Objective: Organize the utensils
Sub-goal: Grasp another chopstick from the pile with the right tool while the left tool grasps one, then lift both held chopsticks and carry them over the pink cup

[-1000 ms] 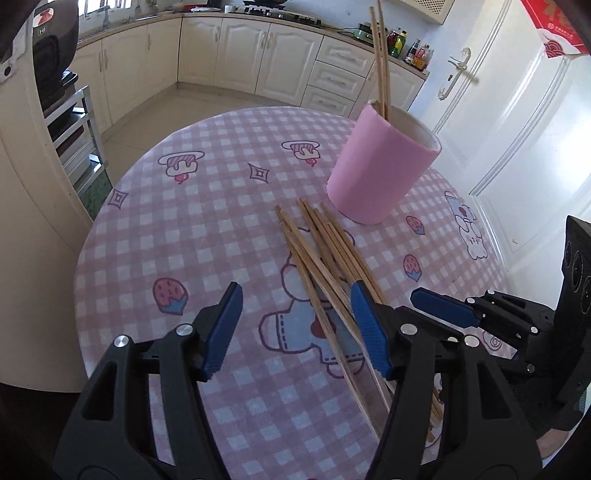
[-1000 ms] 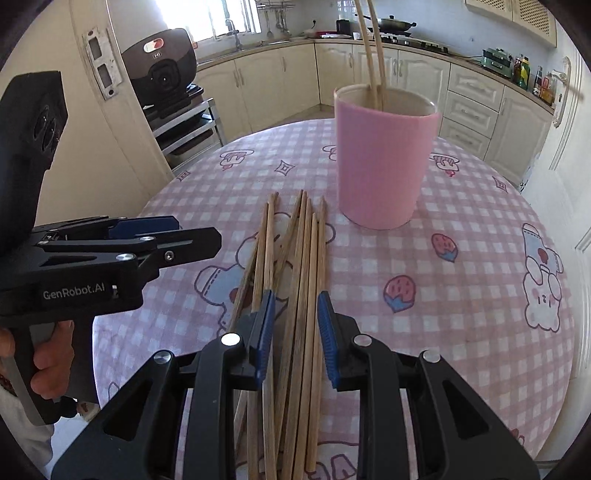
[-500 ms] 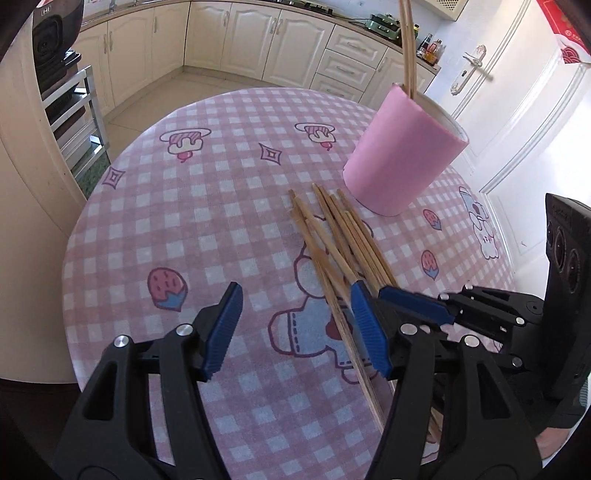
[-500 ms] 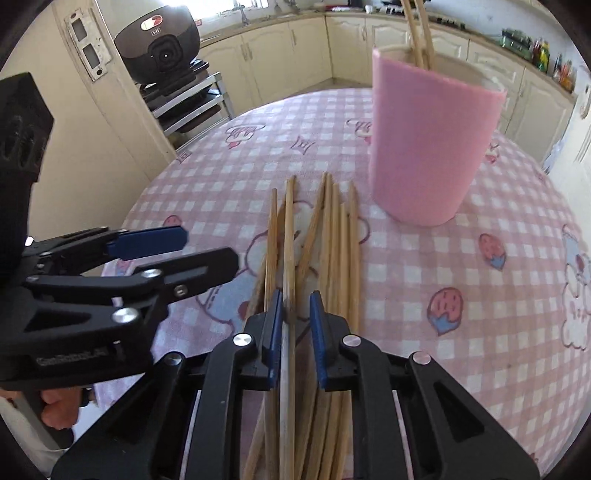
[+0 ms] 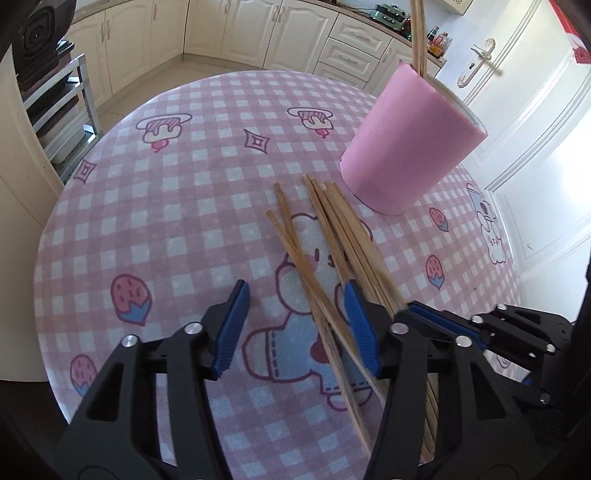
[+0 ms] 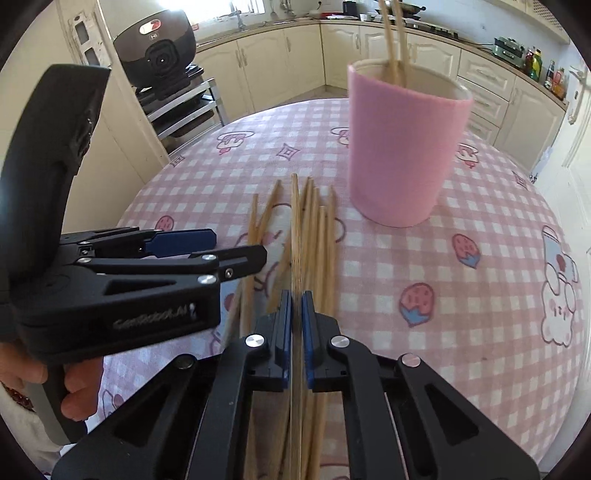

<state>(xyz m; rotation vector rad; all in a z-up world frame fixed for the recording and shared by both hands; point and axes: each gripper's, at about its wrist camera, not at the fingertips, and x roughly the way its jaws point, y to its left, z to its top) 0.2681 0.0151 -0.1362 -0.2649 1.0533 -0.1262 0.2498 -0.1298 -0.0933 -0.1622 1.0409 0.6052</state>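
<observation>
Several wooden chopsticks (image 5: 332, 236) (image 6: 321, 236) lie fanned on the pink checked tablecloth (image 5: 166, 203) in front of a tall pink cup (image 5: 402, 147) (image 6: 399, 147). A few chopsticks (image 6: 395, 37) stand inside the cup. My right gripper (image 6: 295, 299) is shut on one chopstick (image 6: 294, 221), which points toward the cup. My left gripper (image 5: 295, 295) hovers low over the left of the fan, its jaws closing. Two chopsticks pass between its jaws near the right pad (image 5: 360, 328), and no pad presses on them. The two grippers are side by side; in the left wrist view the right gripper (image 5: 424, 314) shows at the right.
The round table's edge (image 6: 133, 206) drops off to the left. A metal rack with a dark appliance (image 6: 162, 55) stands past that edge. Kitchen cabinets (image 5: 258, 33) line the back and a white door (image 5: 535, 122) is at right. A hand (image 6: 74, 387) holds the left gripper's handle.
The right jaws closed from around several chopsticks onto a single one. The left gripper sank and came closer to the fan, and its jaws narrowed.
</observation>
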